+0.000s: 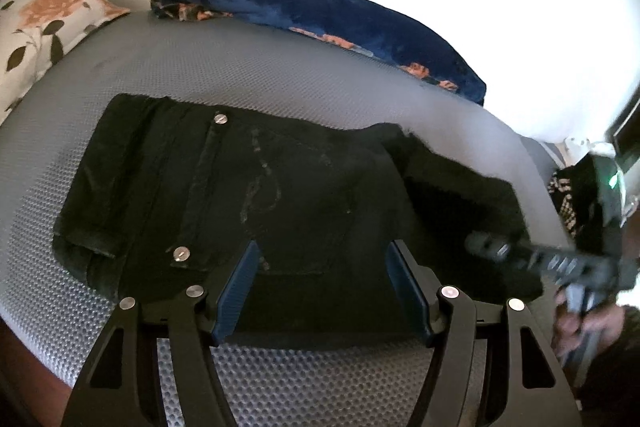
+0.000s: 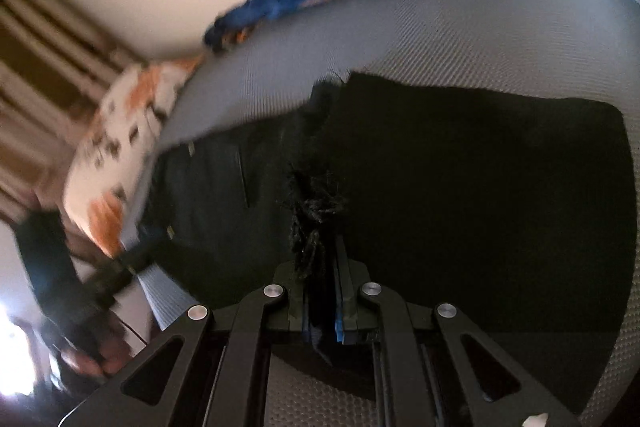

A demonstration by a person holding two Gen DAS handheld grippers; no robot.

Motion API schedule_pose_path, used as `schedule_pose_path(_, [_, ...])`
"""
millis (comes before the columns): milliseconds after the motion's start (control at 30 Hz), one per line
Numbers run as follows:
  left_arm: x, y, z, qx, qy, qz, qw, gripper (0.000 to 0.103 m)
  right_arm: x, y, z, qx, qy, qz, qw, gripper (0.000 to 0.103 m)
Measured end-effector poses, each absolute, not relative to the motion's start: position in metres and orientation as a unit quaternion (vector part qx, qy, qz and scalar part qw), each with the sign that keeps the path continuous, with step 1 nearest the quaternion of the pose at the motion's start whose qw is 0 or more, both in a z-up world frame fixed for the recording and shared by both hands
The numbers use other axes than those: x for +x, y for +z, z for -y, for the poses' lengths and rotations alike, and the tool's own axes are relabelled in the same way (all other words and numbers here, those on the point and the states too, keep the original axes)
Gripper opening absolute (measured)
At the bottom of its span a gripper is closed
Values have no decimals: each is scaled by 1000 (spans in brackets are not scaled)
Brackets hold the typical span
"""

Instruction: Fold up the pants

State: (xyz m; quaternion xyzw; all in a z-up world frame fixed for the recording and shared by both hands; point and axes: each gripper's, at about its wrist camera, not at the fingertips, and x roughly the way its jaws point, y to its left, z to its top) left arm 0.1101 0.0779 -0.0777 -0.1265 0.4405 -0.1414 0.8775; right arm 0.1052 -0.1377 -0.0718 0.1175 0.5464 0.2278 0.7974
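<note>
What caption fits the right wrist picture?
Right claw shut on the frayed hem of black pants over a grey mat.

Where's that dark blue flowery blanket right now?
The blue blanket lies bunched along the far edge of the grey mattress, against the wall, beyond the black pants and right of the floral pillow in the left wrist view.

The right gripper (image 2: 320, 291) pinches the frayed hem of the black pants (image 2: 480, 179), which lie on the grey textured mat (image 2: 460, 39) beside a floral pillow (image 2: 120, 147).
</note>
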Motion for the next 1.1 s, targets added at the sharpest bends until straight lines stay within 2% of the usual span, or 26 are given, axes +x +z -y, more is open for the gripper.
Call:
schedule_pose_path(100, [115, -73, -73, -131, -154, -438, 876, 67, 99, -81, 125, 80, 233, -557, 793, 10])
schedule_pose_path(200, [122, -69, -64, -146, -178, -442, 867, 67, 94, -85, 127, 81, 244, -564, 784, 18])
schedule_pose_path(267, [125, -68, -57, -146, -193, -447, 861, 67, 89, -83, 130, 91, 257, -568, 777, 30])
schedule_pose_path(400, [130, -70, -48, -166, -230, -467, 837, 67, 72, -69, 136, 92, 274, -560, 777, 39])
schedule_pose_path(467, [134, -75, -44, -187, -244, -484, 819, 67, 64, -63, 149, 99, 266, -557, 781, 47])
schedule_pose_path(700, [152, -97, -24, -238, -273, -555, 749, 63, 59, -61, 213, 176, 187, -542, 800, 48])
schedule_pose_path(933, [164, -129, -13, -283, -262, -619, 684, 45, 63, -67, 236, 218, 159, -534, 801, 47])
schedule_pose_path(1100, [164, -142, -6, -289, -255, -632, 672, 44, 62, -71, 243, 230, 158, -534, 798, 48])
